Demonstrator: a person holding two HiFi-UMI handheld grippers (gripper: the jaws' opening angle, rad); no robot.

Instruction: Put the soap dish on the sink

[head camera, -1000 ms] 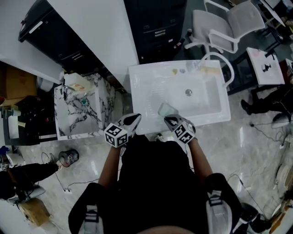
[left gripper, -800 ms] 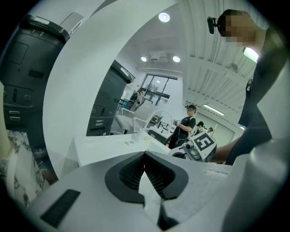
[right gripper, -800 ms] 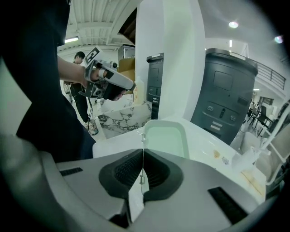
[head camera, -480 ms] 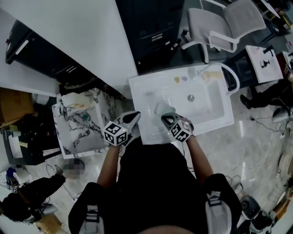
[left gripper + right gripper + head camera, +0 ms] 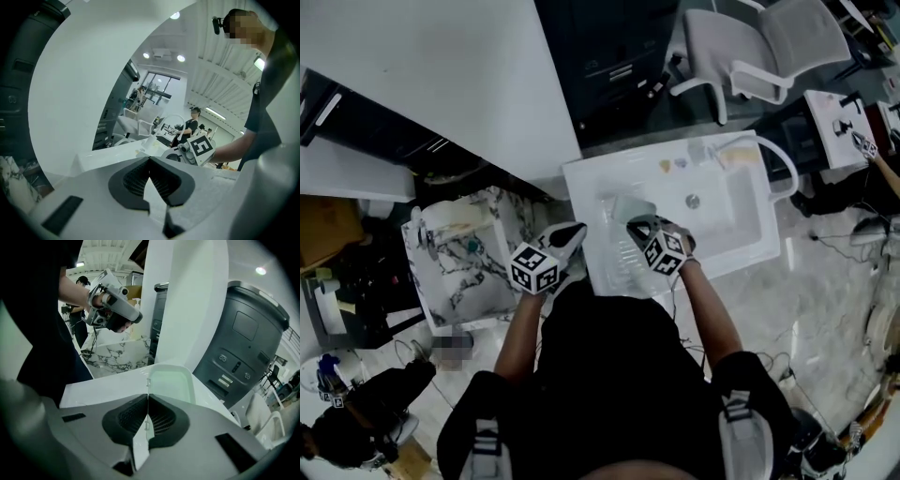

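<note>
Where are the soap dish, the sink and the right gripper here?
soap dish (image 5: 171, 383): right gripper view, its pale green floor.
sink (image 5: 727, 211): head view, bare basin floor.
right gripper (image 5: 634, 225): head view, between its fingertips.

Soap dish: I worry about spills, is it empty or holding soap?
Empty: in the right gripper view the soap dish shows a bare pale-green inside, rim pinched in the right claw.

Translucent pale-green plastic soap dish; glossy white sink
</note>
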